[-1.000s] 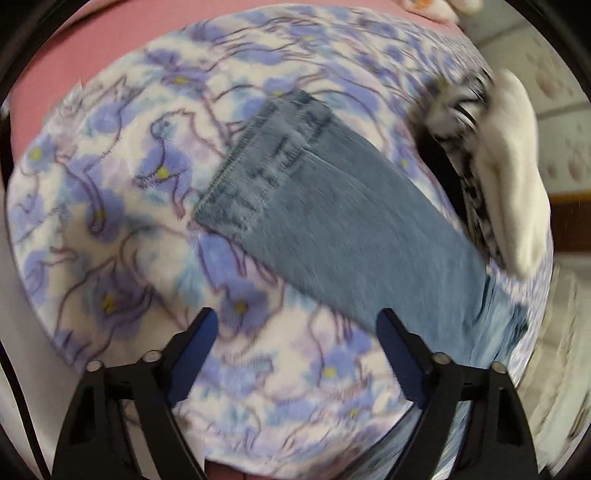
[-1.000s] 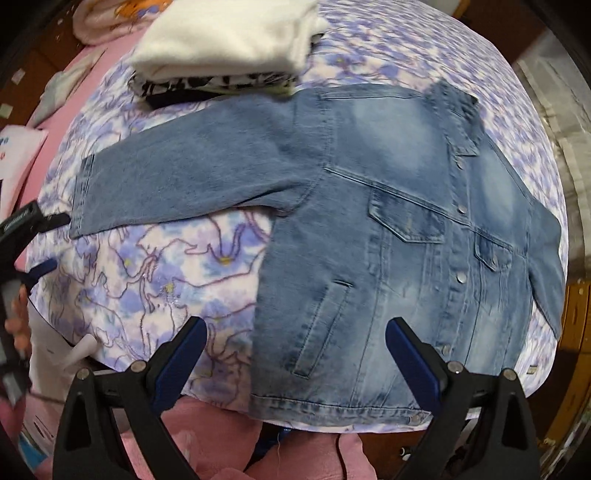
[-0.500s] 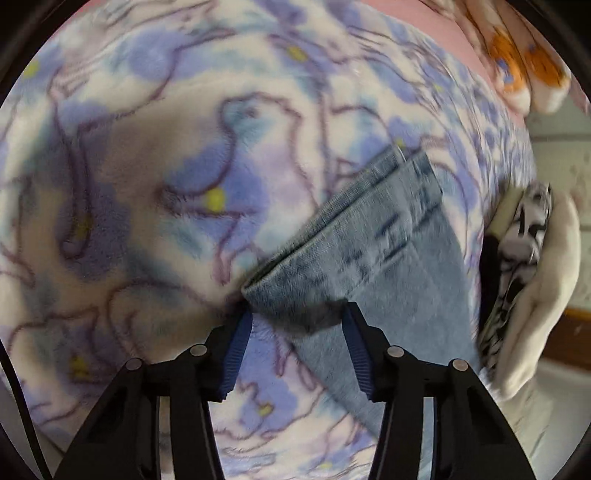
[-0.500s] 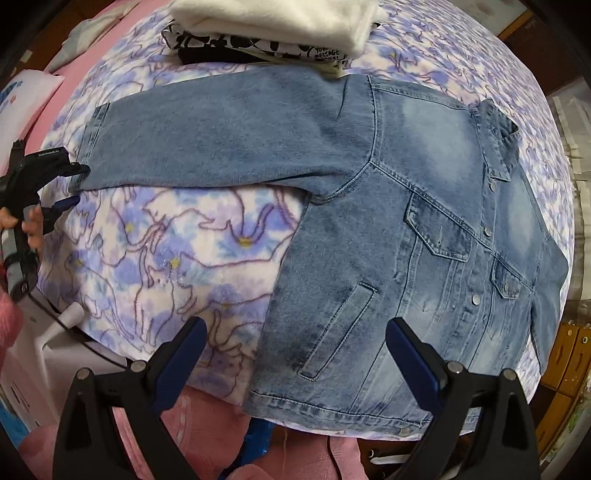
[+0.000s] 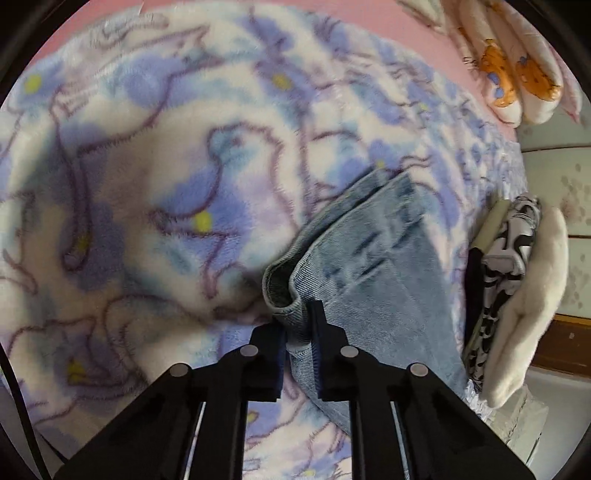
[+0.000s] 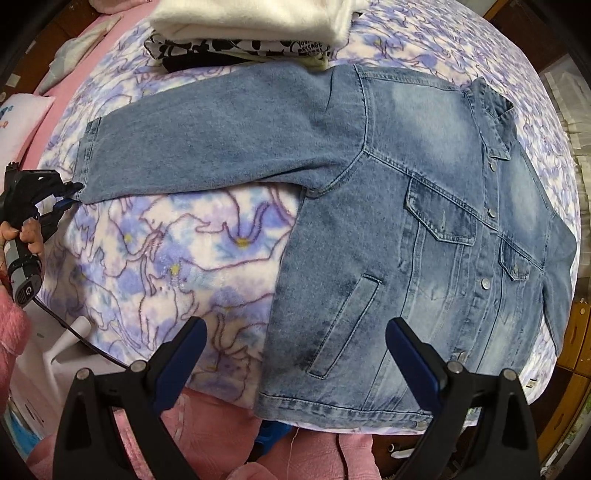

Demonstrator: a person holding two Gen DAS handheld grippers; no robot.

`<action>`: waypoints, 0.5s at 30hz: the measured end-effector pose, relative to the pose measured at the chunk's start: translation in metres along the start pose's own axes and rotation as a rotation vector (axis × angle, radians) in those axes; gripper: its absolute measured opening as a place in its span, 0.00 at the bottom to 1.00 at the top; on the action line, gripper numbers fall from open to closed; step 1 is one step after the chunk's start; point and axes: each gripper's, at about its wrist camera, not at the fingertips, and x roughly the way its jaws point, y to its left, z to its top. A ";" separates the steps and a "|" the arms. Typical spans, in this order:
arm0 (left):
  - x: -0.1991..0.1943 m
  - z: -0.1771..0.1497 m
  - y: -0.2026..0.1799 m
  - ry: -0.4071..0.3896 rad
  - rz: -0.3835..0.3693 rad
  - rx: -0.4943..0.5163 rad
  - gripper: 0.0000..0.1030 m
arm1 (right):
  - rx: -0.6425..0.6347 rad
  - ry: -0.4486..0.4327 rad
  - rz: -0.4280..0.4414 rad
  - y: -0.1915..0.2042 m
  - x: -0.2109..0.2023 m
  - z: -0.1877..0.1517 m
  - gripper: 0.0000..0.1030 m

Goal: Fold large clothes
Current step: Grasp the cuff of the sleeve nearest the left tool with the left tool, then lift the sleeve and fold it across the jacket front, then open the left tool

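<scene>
A blue denim jacket (image 6: 424,229) lies front up and buttoned on a purple floral blanket (image 6: 184,266), one sleeve (image 6: 221,136) stretched out to the left. My left gripper (image 5: 299,325) is shut on the near corner of that sleeve's cuff (image 5: 369,236), which is lifted slightly off the blanket; it also shows in the right wrist view (image 6: 72,194) at the cuff's end. My right gripper (image 6: 295,339) is open and empty, hovering above the jacket's hem and side pocket.
A stack of folded clothes (image 6: 255,29), with a white fleece on top, lies just beyond the sleeve; it also shows in the left wrist view (image 5: 517,288). Pillows (image 5: 517,77) lie on the pink sheet. Pink cloth (image 6: 221,435) is at the near edge.
My left gripper came down to the sleeve cuff and closed on its corner. My right gripper stayed open and drifted slightly closer to the jacket.
</scene>
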 end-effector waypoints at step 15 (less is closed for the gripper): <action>-0.121 -0.058 -0.119 -0.161 -0.283 0.313 0.08 | 0.111 -0.079 0.110 -0.034 -0.014 -0.022 0.95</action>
